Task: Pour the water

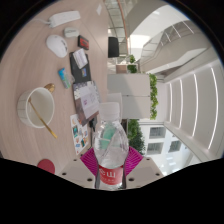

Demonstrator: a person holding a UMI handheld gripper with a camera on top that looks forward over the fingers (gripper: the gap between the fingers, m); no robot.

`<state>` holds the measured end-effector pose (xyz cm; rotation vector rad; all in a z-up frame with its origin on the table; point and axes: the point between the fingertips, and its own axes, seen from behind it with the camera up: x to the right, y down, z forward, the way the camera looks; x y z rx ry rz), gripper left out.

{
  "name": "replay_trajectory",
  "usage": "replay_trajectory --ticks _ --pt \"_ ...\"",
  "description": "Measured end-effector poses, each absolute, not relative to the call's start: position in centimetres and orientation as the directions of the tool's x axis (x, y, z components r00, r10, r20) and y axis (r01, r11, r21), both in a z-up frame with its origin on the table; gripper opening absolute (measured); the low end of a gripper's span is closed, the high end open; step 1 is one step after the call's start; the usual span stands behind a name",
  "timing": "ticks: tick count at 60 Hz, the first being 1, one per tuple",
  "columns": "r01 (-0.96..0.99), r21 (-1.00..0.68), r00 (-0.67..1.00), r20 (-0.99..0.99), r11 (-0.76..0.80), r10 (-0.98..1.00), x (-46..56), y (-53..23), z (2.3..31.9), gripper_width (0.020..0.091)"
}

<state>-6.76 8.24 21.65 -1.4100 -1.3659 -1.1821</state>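
The gripper (pixel 111 168) pinches a clear plastic water bottle (pixel 110 152) between its two fingers, the pink pads (pixel 94 160) pressed against the bottle's sides at either flank, so the bottle sits squarely between them and fills the gap. The bottle carries a red label (pixel 110 178) low on its body, down by the fingers, and its upper part reaches forward beyond the fingertips; whether it wears a cap cannot be made out. The whole scene appears tilted around the bottle, with a pale desk (pixel 40 80) spreading away to the bottle's left. On that desk, left of the bottle and well apart from it, stands a white bowl (pixel 41 109) (round, pale inside) with what looks like a wooden stick or utensil (pixel 50 125) lying across its rim. Nearer the bottle, just beyond and left of its top, lies a stack of papers or booklets (pixel 87 100), and farther off along the desk are a dark flat device (pixel 79 61), a white computer mouse (pixel 58 46) and another white object (pixel 64 19). To the bottle's right and beyond it, bright windows (pixel 180 100) and green plants (pixel 153 95) show.
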Motion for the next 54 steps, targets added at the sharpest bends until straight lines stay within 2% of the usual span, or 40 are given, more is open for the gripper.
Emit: replay_trajectory --ticks 2,3,4,5,6,8,10,14,18,22,23,24,37,48,54 --pt "0.982 -0.158 0.175 0.967 -0.101 0.187 -6.4 8.9 22.9 0.0296" --pt "0.958 -0.267 0.283 0.943 -0.109 0.177 -6.2 9.0 23.4 0.0256" --pt "0.904 -0.41 0.424 0.898 -0.125 0.116 -5.7 6.9 23.1 0.0299" --pt "0.852 -0.51 0.522 0.845 -0.122 0.115 -5.5 6.8 23.3 0.0302" --pt "0.795 -0.597 0.606 0.791 -0.106 0.089 -5.2 4.8 25.1 0.0323" --pt "0.672 -0.73 0.739 0.649 -0.125 0.181 -4.8 6.5 24.3 0.0359" --pt "0.505 -0.853 0.858 0.479 -0.134 0.183 -4.2 4.6 23.2 0.0375" --pt "0.218 -0.967 0.968 0.198 -0.13 0.151 -2.9 2.0 20.5 0.0411" --pt "0.111 -0.977 0.979 0.076 -0.182 0.188 -0.6 3.6 18.2 0.0436" --pt "0.075 -0.967 0.979 0.024 -0.243 0.204 0.7 3.6 13.6 0.0444" --pt "0.063 -0.969 0.979 0.013 -0.24 0.204 0.5 3.4 11.1 0.0444" --pt "0.067 -0.965 0.977 0.012 -0.255 0.211 1.0 3.5 12.0 0.0444" --pt "0.034 -0.949 0.963 -0.053 -0.314 0.264 1.5 3.1 5.7 0.047" --pt "0.042 -0.964 0.953 -0.04 -0.263 0.299 1.5 3.1 5.7 0.0473" --pt "0.047 -0.952 0.952 -0.048 -0.302 0.301 1.6 2.5 5.5 0.0532"
